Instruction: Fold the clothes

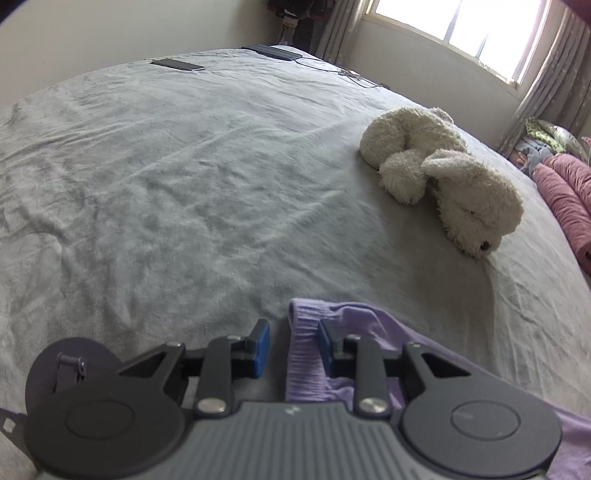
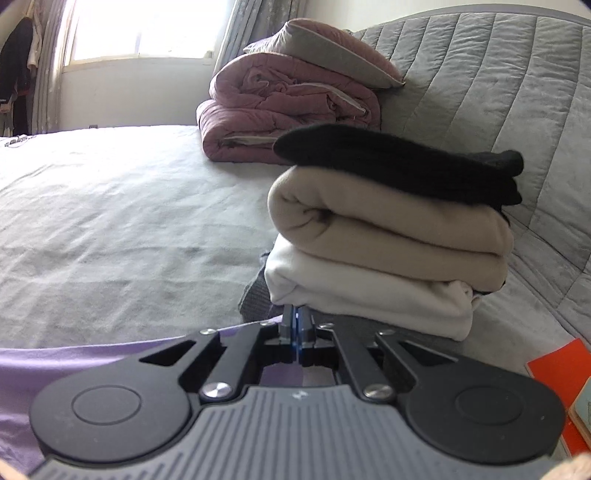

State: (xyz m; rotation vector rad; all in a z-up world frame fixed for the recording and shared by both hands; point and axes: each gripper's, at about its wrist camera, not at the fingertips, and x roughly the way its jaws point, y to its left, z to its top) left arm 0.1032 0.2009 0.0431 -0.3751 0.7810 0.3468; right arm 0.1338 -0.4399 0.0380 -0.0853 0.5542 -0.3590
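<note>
while its two blue pads stand a little apart, the left gripper (image 1: pixel 291 347) has a ribbed purple band (image 1: pixel 301 354) of the purple garment (image 1: pixel 369 332) lying between them; the band leans against the right-hand pad and a gap shows on the other side, so the pads do not pinch it. the garment spreads out under and to the right of this gripper, flat on the grey blanket (image 1: pixel 166 184) that covers the bed. beyond the gripper, further up the blanket and off to the right, a cream plush dog (image 1: pixel 443 173) lies on its side. far past it, at the blanket's distant edge, rest a dark phone (image 1: pixel 177 64) and a flat dark tablet (image 1: pixel 273 51) with a thin cable (image 1: pixel 354 75) trailing near the window (image 1: pixel 461 33).

the right gripper (image 2: pixel 297 332) has its jaws fully closed, pads pressed together; i cannot tell whether any cloth is caught between them. the purple garment (image 2: pixel 74 365) lies under and to the left of this gripper. just beyond its tips stands a pile of folded clothes (image 2: pixel 388 236): a white piece at the bottom, a beige one on it, a black one on top. behind the pile sit a folded pink quilt (image 2: pixel 288 110) and a grey padded headboard (image 2: pixel 498 92). an orange book (image 2: pixel 561 373) lies to the pile's lower right.
</note>
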